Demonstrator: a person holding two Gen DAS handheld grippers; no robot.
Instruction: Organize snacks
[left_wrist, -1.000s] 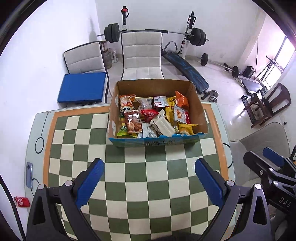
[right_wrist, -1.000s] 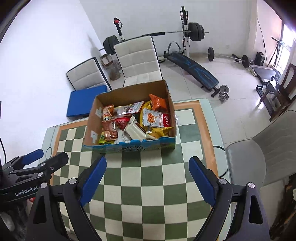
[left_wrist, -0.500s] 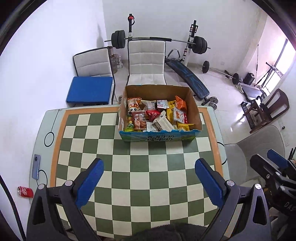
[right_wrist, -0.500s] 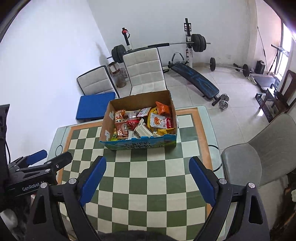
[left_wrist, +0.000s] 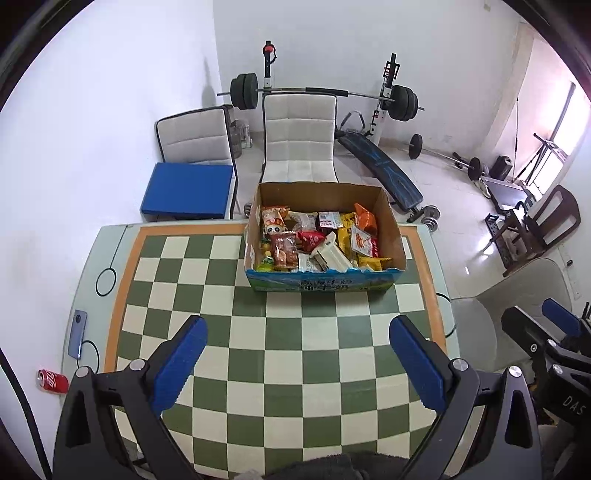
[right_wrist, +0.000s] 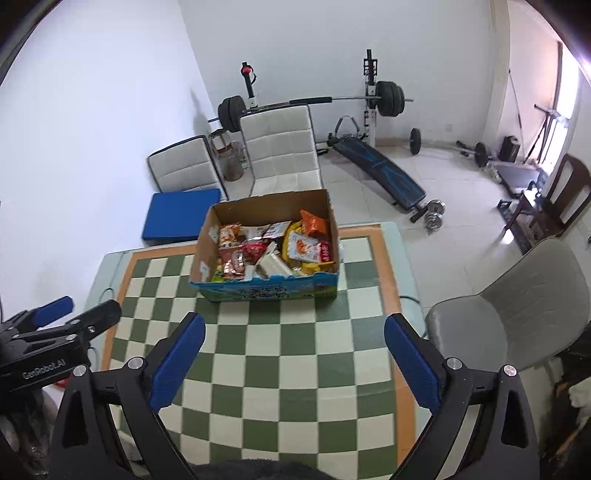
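A cardboard box (left_wrist: 392, 220) with a blue front stands at the far middle of the green-and-cream checkered table (left_wrist: 280, 339). It holds several snack packets (left_wrist: 317, 240) in red, orange, yellow and white. It also shows in the right wrist view (right_wrist: 207, 236) with the snack packets (right_wrist: 273, 247) inside. My left gripper (left_wrist: 297, 354) is open and empty, high above the table's near half. My right gripper (right_wrist: 293, 350) is open and empty too, to its right at about the same height. Each gripper shows at the edge of the other's view.
A phone (left_wrist: 77, 339) lies at the table's left edge. A red can (left_wrist: 51, 380) lies on the floor at the left. Two white chairs (left_wrist: 299, 136) and a blue pad (left_wrist: 188, 188) stand behind the table. A grey chair (right_wrist: 517, 306) stands at the right. Gym gear fills the back.
Both grippers have pulled back and up from the box, so more of the table and room shows. The box and snacks have not moved. Both grippers stay open.
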